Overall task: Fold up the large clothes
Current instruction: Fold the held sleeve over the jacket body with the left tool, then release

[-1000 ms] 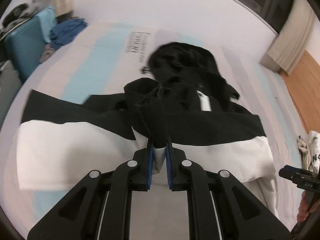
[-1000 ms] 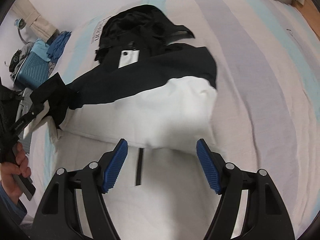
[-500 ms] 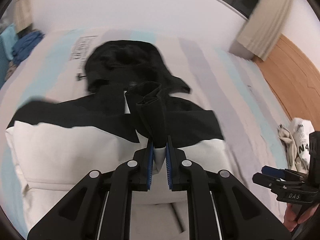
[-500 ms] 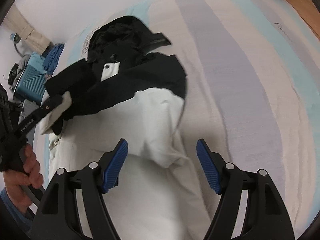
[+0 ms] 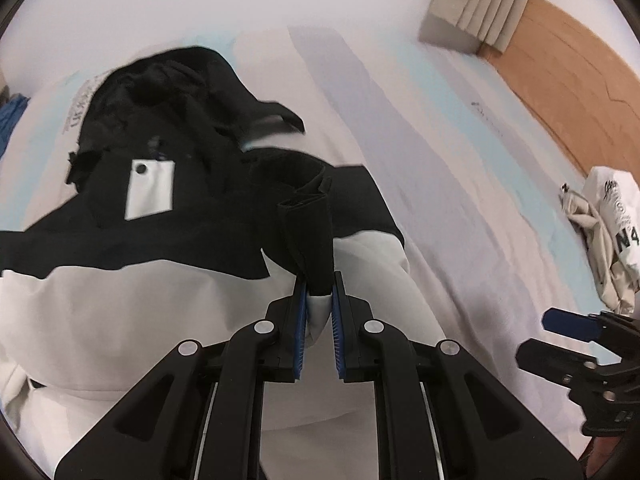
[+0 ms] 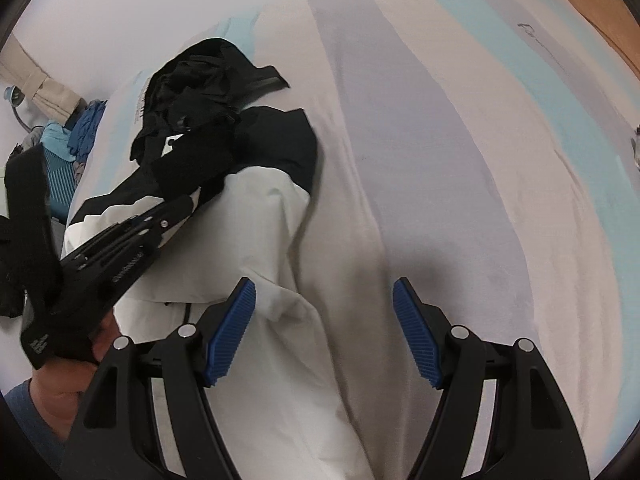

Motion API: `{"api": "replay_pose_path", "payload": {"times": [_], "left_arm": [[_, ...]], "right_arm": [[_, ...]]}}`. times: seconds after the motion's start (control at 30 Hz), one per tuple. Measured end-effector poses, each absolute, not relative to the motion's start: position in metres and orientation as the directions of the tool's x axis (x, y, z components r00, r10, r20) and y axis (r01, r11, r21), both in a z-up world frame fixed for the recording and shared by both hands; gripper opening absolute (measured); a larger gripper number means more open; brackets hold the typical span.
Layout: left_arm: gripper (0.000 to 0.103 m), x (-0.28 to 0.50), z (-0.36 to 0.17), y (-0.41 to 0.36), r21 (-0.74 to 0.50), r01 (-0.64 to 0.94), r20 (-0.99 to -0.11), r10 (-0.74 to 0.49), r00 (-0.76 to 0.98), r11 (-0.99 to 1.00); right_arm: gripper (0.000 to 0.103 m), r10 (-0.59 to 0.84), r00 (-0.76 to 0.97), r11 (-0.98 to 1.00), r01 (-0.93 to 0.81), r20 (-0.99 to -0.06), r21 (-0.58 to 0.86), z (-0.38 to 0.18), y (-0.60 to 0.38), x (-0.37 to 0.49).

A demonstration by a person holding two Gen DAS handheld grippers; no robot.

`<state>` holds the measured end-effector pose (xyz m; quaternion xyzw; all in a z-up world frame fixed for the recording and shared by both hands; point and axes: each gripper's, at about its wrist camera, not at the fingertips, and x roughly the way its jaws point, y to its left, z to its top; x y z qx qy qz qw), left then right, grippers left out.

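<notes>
A black and white jacket lies on the striped bed sheet, its black hood toward the far end. My left gripper is shut on the jacket's black sleeve cuff and holds it over the jacket's right side. In the right wrist view the jacket lies left of centre, and the left gripper shows over it. My right gripper is open and empty above the jacket's white lower edge and the sheet.
A crumpled white printed garment lies at the bed's right edge beside a wooden panel. A teal suitcase and blue clothes sit past the bed's far left corner. A wall is behind the bed.
My left gripper has carried the black sleeve to the right across the jacket. My right gripper has stayed open and shifted right, toward the jacket's right edge and the bare sheet.
</notes>
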<state>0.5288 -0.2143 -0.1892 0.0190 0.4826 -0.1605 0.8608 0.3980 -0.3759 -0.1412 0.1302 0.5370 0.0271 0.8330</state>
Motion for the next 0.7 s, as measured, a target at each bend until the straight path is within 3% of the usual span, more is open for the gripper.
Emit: {"api": "replay_pose_path", "payload": {"times": [0.17, 0.47, 0.53, 0.7], "left_arm": [[0.013, 0.532, -0.213, -0.231, -0.087, 0.317, -0.869, -0.227, 0.440, 0.945], [0.052, 0.537, -0.226, -0.247, -0.173, 0.301, -0.874, -0.287, 0.392, 0.938], [0.053, 0.536, -0.224, -0.252, -0.171, 0.301, -0.872, -0.286, 0.397, 0.938], [0.074, 0.533, -0.216, -0.262, -0.191, 0.310, -0.863, -0.310, 0.399, 0.931]], "right_arm": [[0.068, 0.181, 0.407, 0.963, 0.110, -0.895, 0.245, -0.151, -0.389, 0.391], [0.068, 0.182, 0.401, 0.966, 0.098, -0.898, 0.240, -0.154, -0.405, 0.378], [0.068, 0.182, 0.402, 0.967, 0.095, -0.898, 0.238, -0.154, -0.408, 0.375], [0.068, 0.176, 0.405, 0.969, 0.088, -0.897, 0.230, -0.154, -0.416, 0.368]]}}
